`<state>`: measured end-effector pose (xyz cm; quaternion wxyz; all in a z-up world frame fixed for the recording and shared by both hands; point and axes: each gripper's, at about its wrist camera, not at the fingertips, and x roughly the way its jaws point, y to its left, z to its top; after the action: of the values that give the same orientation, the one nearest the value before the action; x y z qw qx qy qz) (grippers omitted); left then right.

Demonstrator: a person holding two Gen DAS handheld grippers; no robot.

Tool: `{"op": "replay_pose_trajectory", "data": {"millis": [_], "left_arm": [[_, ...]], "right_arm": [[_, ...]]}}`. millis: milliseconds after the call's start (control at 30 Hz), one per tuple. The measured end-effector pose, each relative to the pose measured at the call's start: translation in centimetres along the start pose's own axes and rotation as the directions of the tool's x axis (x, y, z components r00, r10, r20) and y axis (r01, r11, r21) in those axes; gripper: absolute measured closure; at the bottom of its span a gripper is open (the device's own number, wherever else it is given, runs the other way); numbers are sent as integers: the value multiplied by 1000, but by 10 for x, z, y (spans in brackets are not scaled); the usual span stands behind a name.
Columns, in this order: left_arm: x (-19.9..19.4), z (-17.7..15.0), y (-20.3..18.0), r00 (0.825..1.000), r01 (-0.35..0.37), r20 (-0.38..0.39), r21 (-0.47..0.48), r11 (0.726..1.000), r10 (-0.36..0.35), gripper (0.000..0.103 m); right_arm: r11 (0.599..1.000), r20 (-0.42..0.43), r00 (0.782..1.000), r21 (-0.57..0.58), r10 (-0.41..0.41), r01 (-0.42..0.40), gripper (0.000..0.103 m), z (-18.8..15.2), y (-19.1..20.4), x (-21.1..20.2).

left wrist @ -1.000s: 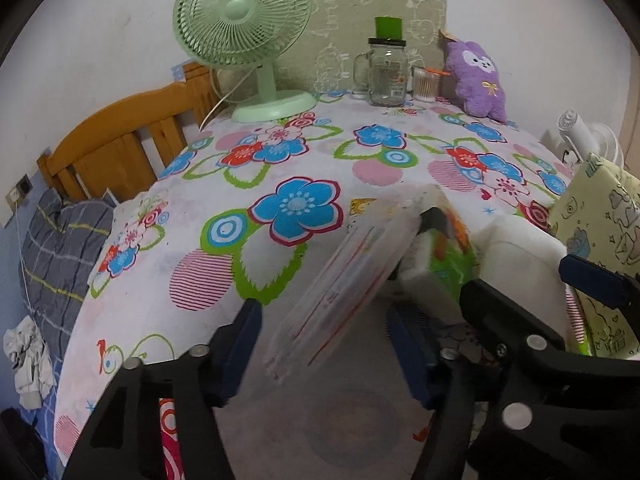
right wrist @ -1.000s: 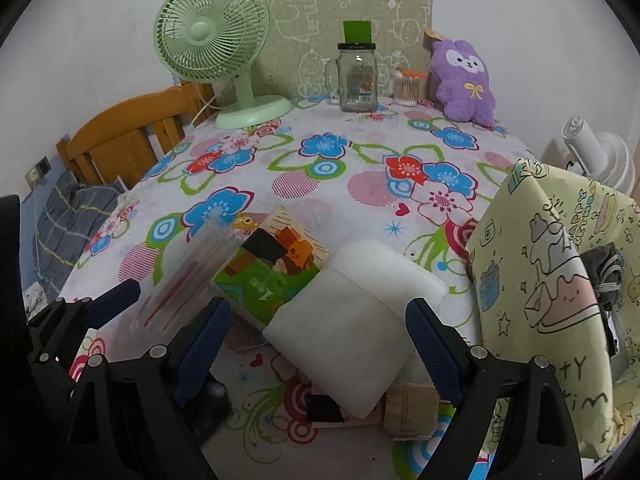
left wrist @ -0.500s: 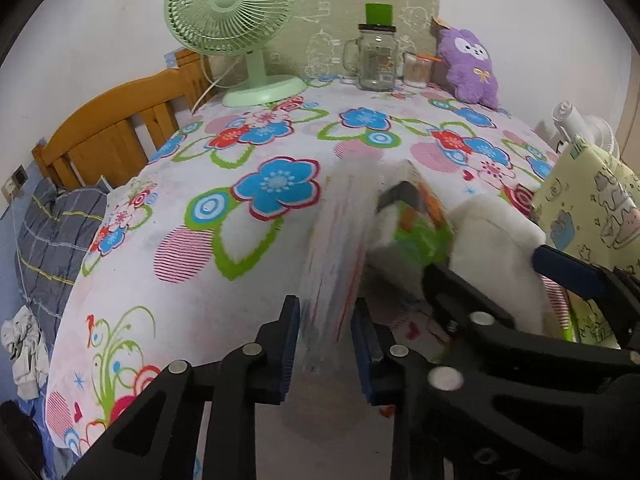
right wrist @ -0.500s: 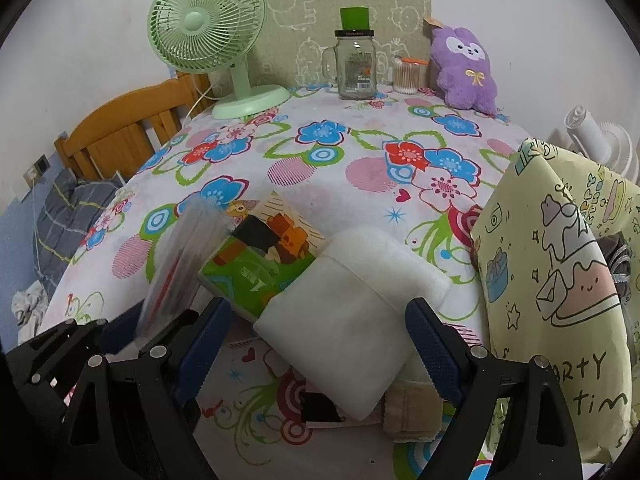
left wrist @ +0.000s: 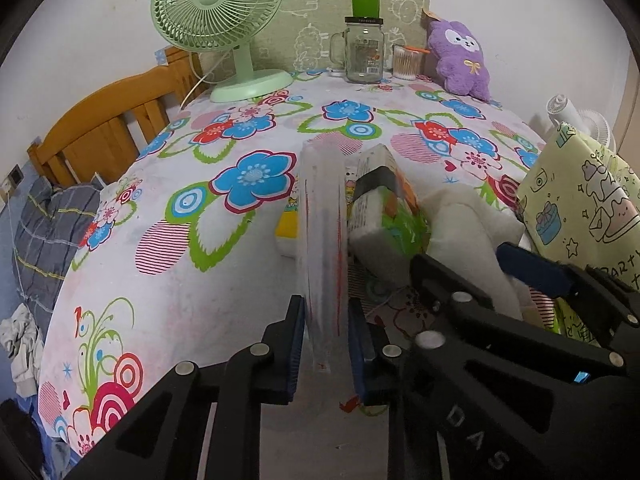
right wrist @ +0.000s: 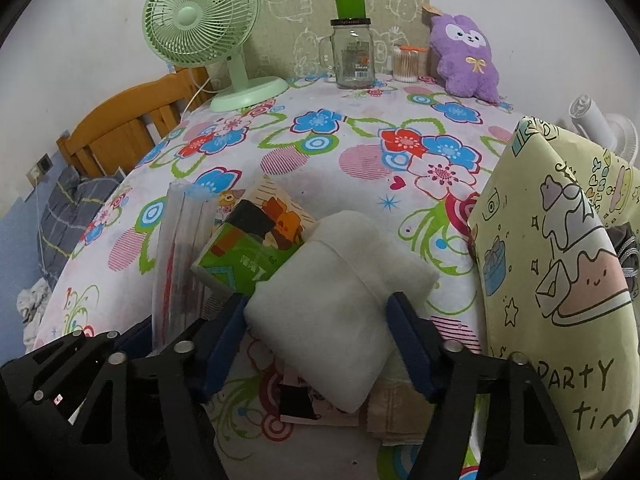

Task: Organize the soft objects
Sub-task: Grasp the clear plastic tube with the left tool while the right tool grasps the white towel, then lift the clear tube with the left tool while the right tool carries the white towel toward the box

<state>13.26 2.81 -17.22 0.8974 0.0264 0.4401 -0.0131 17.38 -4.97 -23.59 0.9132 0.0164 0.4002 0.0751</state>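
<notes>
While looking along the left gripper (left wrist: 326,344), noted clenched tight on the near end of a clear plastic packet (left wrist: 323,240), held edge-on at lower centre of the left wrist view and reaching up toward mid-frame. Just right of it, seen leaning: a green tissue pack (left wrist: 400,224), touching the packet's side. In the right wrist view, found the right gripper (right wrist: 316,332) closing, with a white folded cloth (right wrist: 340,292) between the blue pads (right wrist: 408,340) at lower centre; pads at its two flanks, no squeeze visible yet, so not counted as gripped. Resting partly on the flowered tablecloth (right wrist: 360,152) and partly on flat items beneath, too hidden to name. Judged as the pick-up step: one soft item secured, second being taken. Probable destination the yellow cartoon bag (right wrist: 552,264), standing at right edge of frame, just beside the cloth; mouth not visible, so unconfirmed. Next move, as judged: finish closing on the cloth until it gives, lift both clear of the tissue pack without dragging it, then carry rightward. Caution: thin slippery packet, held by one end only, likely to sag or swing; cloth likely to unfold if pinched by the top layer alone. Standing apart at top of frame: fan (right wrist: 200,20), glass jar (right wrist: 354,56), purple plush (right wrist: 468,56).
</notes>
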Motion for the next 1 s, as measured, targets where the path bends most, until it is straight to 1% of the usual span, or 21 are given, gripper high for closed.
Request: {"op": "replay_pose_trajectory", "data": {"millis": [67,133,233,333,467,700,867,1000], "left_arm": [[-1,0,-1,1000,0,-2,-4,1000,0,85],[-2,0,0,1000,5,-1,-4,1000,-5,86],[-7,0,-1,1000,9,9,-3,1000,-9,87],[-12,0,-1,1000,6,22,-5,1000,-6,87],[-21,3,-2,999,1,41,-3,1000,-1,87],[-41,9,-4,996,22,83,-1,1000,-22,87],[-58,13,-6,992,24,121,3,1000,-24,87],[-69,17,-9,990,24,142,3,1000,-24,87]], "right_arm": [[1000,-5,1000,4,9,-9,47,0,0,-1],[1000,-2,1000,0,17,-17,56,0,0,-3],[1000,6,1000,-4,25,-25,64,0,1,-7],[1000,15,999,-7,30,-30,69,1,2,-13],[999,32,999,-4,41,-40,72,2,2,-21],[999,91,995,1,45,-46,72,8,1,-45],[999,134,990,-2,43,-43,72,13,1,-65],[999,153,987,-5,42,-42,72,15,2,-78]]}}
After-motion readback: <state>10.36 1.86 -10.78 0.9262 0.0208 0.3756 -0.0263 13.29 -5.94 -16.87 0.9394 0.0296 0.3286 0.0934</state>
